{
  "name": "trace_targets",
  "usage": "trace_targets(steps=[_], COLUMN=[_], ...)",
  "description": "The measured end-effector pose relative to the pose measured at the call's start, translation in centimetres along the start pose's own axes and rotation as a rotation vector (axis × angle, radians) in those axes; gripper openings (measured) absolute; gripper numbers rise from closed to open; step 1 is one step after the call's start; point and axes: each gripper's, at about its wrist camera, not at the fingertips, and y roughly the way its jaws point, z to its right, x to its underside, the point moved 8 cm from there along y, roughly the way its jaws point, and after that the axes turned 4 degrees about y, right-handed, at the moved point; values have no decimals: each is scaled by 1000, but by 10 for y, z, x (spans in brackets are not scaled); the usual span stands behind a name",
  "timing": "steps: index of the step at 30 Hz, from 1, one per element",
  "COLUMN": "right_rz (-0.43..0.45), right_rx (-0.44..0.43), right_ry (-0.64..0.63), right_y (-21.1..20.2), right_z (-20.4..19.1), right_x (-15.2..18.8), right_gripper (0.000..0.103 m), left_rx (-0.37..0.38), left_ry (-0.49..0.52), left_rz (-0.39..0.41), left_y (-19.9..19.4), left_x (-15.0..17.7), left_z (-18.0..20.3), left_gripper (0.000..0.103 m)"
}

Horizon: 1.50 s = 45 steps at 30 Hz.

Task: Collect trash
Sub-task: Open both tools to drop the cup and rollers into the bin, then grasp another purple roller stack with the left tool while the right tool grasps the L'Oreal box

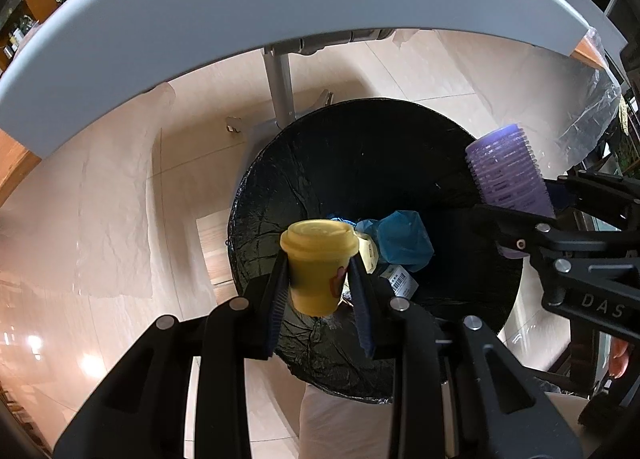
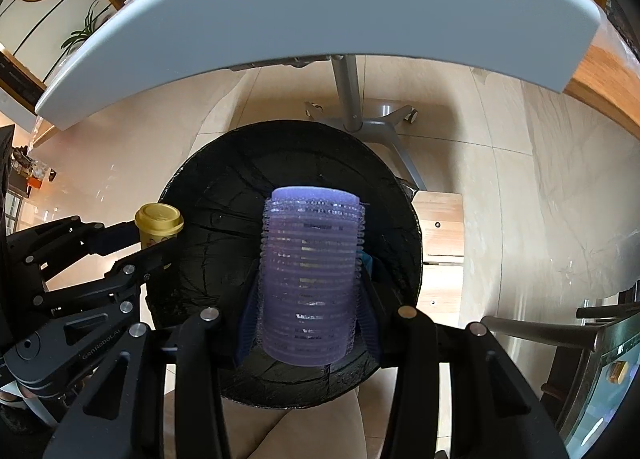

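Note:
A round bin with a black liner (image 1: 260,179) stands on the floor below both grippers. My left gripper (image 1: 318,259) is shut on a small yellow lidded cup (image 1: 316,259), upright over the bin's near side. Inside the bin lie a crumpled blue wad (image 1: 404,239) and a barcoded scrap (image 1: 402,280). My right gripper (image 2: 310,271) is shut on a ribbed purple hair roller (image 2: 310,279), upright over the bin (image 2: 192,195). The left wrist view shows the roller (image 1: 504,167) at the bin's right rim. In the right wrist view the cup (image 2: 159,224) is at the left rim.
A grey tabletop edge (image 1: 280,19) arches over the bin, and its metal leg on a castor base (image 2: 352,99) stands just behind. A light wooden piece (image 2: 440,227) sits beside the bin. Clear plastic sheet (image 1: 592,111) hangs at the right. A glass-topped table (image 2: 608,359) is near right.

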Motion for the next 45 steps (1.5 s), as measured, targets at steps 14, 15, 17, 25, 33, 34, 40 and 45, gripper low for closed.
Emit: trace_targets(steps=[14, 15, 17, 25, 33, 34, 40, 45], right_rz=[27, 34, 48, 255, 611, 623, 564, 553], right_rx=[-20, -24, -23, -32, 6, -3, 82, 110], right_ry=[70, 68, 60, -39, -158, -155, -72, -55], right_y=[-16, -21, -30, -120, -201, -202, -187, -171], right_z=[10, 9, 9, -9, -40, -41, -40, -38], right_x=[-1, -2, -1, -16, -75, -83, -130, -164], right_gripper=[81, 82, 82, 89, 99, 99, 99, 99], left_rx=[-6, -6, -5, 65, 2, -9, -12, -14], left_ry=[3, 5, 11, 24, -13, -23, -74, -11], left_rz=[33, 41, 54, 214, 462, 474, 495, 467], left_y=[-13, -16, -21, -92, -169, -171, -180, -164], left_x=[-4, -4, -4, -12, -66, -74, -107, -128], left_z=[-9, -9, -10, -9, -36, -41, -68, -78], left_gripper=[75, 78, 81, 85, 101, 101, 101, 101])
